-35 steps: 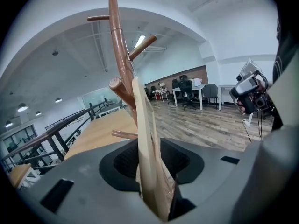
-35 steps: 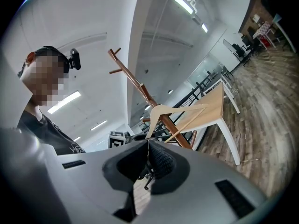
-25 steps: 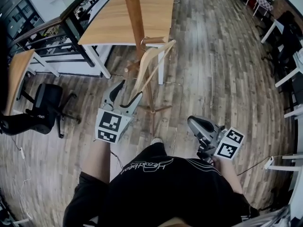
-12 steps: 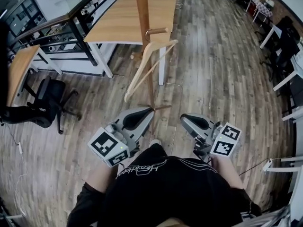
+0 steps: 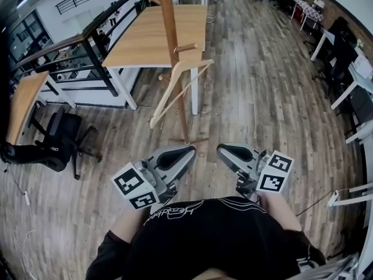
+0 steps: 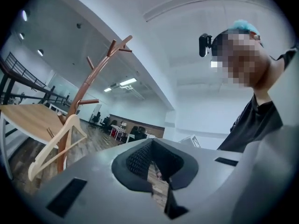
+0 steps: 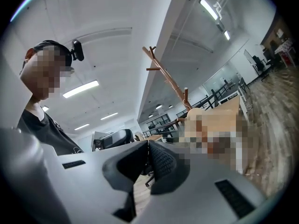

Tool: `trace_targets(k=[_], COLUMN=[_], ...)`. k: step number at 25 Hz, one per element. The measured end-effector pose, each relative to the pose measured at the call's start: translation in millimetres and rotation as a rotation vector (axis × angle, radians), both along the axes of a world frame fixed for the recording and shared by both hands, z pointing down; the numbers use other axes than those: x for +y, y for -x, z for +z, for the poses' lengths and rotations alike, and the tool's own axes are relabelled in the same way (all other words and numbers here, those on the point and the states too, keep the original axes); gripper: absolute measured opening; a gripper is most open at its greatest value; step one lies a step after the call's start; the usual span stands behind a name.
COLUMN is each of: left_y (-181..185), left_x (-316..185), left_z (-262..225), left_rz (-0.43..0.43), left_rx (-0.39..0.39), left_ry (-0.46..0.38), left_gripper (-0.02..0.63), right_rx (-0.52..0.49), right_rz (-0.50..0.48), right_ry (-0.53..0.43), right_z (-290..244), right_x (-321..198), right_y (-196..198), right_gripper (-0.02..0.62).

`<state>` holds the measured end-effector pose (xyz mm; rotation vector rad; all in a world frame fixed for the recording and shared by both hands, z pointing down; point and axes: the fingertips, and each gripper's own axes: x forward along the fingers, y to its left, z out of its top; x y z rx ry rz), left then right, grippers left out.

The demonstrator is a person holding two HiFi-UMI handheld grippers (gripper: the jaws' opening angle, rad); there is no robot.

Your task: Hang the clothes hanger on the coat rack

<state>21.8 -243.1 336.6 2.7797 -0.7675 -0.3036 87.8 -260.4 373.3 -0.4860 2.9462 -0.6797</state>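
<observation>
The light wooden clothes hanger (image 5: 178, 83) hangs by its hook from a side peg of the brown wooden coat rack (image 5: 169, 34), tilted with one arm pointing down to the left. In the left gripper view the hanger (image 6: 56, 143) and the rack (image 6: 81, 94) show at the left, well away from the jaws. My left gripper (image 5: 190, 150) is pulled back near the person's body, shut and empty (image 6: 150, 144). My right gripper (image 5: 221, 149) sits beside it, also shut with nothing in it (image 7: 148, 146). The rack's top (image 7: 166, 76) shows in the right gripper view.
A wooden table (image 5: 154, 25) stands behind the rack. A black office chair (image 5: 55, 142) is at the left, next to a dark railing (image 5: 87, 37). White desks (image 5: 347, 83) line the right side. Wooden floor (image 5: 256, 86) surrounds the rack's base.
The left gripper, open beside the hanger's lower arm before, has drawn back toward the body and shut empty. The hanger stays on the peg. The right gripper has shifted slightly left.
</observation>
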Motion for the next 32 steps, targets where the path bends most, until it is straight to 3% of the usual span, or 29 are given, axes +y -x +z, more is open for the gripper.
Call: trace_targets(k=[12,22,32], left_y=[66,91,119], left_x=[99,191,237], left_z=[25,30,28], left_rz=[-0.005,0.016,-0.009], left_rx=[0.001,-0.014,0.008], left_ry=[0.119,0.112,0.129], left_gripper=[0.008,0.008,0.008], right_rx=[-0.013,0.006,0.013], right_rz=[0.017,0.070,0.060], right_ry=[0.037,-0.013,-0.012], right_z=[5,-4,-3], right_x=[112,207,254], right_y=[64,89,117], right_gripper=[0.040,0.040,0.040])
